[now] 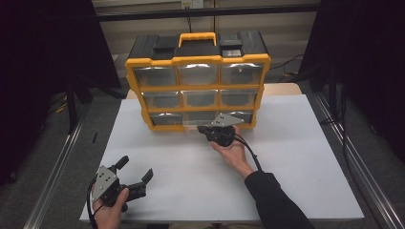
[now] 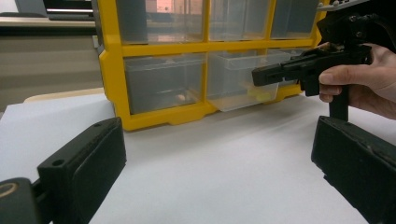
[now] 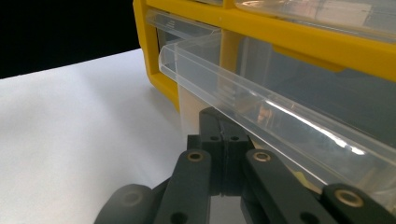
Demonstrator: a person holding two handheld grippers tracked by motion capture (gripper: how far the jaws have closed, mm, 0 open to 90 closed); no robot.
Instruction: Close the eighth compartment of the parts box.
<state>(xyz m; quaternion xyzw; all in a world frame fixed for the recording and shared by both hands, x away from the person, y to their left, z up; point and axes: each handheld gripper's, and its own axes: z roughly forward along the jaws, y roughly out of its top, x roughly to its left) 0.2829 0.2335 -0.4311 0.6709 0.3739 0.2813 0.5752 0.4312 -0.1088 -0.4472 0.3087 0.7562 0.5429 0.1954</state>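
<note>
We have the yellow organizer (image 1: 197, 86) standing at the far edge of the tabletop (image 1: 296, 157), centred. Its bottom-middle clear drawer (image 2: 243, 79) sits pulled partway out; something yellow lies inside, too blurred to identify. Right tool (image 1: 204, 128) is clenched, jaws pressed together just under the drawer's front lip (image 3: 261, 102); we can't tell if they pinch it or only touch it. Left tool (image 1: 136, 172) is released, jaws wide, parked near the tabletop's near-left corner, well apart from the organizer. We read the step as working that drawer by its lip. Next move calls for a straight, level travel along the drawer's slide so it doesn't bind or tip the organizer.
</note>
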